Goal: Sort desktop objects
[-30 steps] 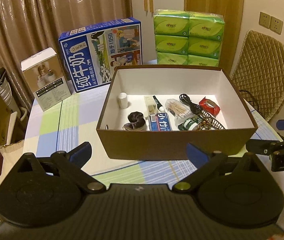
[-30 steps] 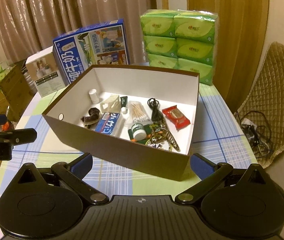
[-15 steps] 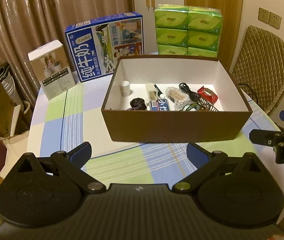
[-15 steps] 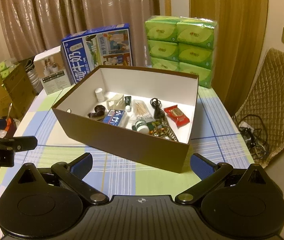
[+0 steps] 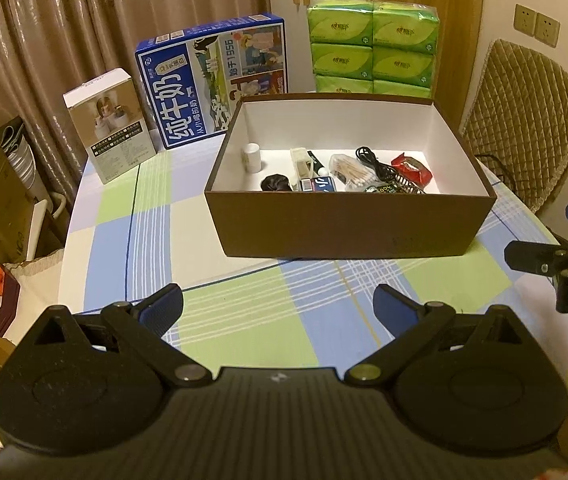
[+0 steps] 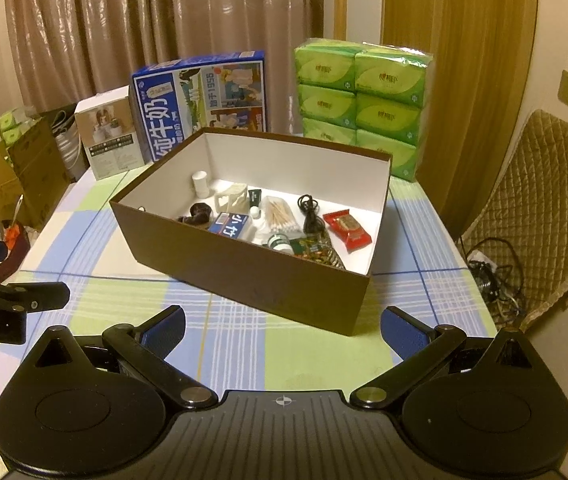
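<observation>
Presently, from my remote seat, the entries run as follows.

Risks, as I judge them: both of my grippers hang over the near part of the table [image 5: 244,312], well short of the brown box [image 5: 348,228]. The small things lie packed close together inside it, so a reach for one could drag its neighbour; the black cable [image 6: 311,216] rests just beside the cotton swabs [image 6: 282,218] and could snag a finger. The box walls stand tall (a low approach would shove the whole box across the cloth instead of clearing the rim). The two grippers are also near each other, and a careless swing could knock them together.

Left gripper [image 5: 278,306]: jaws spread wide, holding nothing. Right gripper [image 6: 283,326]: jaws likewise apart and empty.

Box: open-topped, brown outside, white inside, standing mid-table. Contents along the floor: a white bottle [image 5: 252,157] at the left, a dark hair tie [image 5: 275,182], a blue packet [image 6: 231,227], the swabs in clear wrap, the cable, a red snack pack [image 6: 349,230] at the right, and a green-capped item I cannot identify.

Behind the box: a blue milk carton [image 5: 214,80], green tissue packs [image 5: 372,44], a small white carton [image 5: 110,124].
</observation>
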The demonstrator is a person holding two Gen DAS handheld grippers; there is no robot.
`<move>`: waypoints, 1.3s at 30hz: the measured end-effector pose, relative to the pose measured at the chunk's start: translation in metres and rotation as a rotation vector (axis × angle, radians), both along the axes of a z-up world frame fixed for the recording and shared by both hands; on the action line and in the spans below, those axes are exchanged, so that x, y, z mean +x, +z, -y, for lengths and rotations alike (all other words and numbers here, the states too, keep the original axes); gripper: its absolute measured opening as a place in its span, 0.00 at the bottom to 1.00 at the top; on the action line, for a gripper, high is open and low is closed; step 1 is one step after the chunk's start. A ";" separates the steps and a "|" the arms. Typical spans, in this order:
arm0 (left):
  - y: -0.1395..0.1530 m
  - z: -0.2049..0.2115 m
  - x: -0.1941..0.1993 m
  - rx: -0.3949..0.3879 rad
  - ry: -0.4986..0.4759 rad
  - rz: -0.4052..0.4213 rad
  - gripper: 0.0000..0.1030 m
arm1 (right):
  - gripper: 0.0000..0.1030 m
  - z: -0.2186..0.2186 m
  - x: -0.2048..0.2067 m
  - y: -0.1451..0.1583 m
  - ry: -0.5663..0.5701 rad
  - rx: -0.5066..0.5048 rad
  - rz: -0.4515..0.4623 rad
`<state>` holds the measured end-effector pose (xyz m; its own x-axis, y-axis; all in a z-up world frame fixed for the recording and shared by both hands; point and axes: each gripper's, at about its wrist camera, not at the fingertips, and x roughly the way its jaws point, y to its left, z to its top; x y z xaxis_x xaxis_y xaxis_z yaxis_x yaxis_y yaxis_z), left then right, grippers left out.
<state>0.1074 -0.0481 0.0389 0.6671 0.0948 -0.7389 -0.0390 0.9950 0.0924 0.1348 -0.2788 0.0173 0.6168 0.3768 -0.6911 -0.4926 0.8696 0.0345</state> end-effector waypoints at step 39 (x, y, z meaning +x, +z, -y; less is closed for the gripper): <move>-0.028 0.012 -0.008 0.006 0.009 -0.086 0.98 | 0.98 0.004 -0.014 -0.021 0.027 -0.034 -0.069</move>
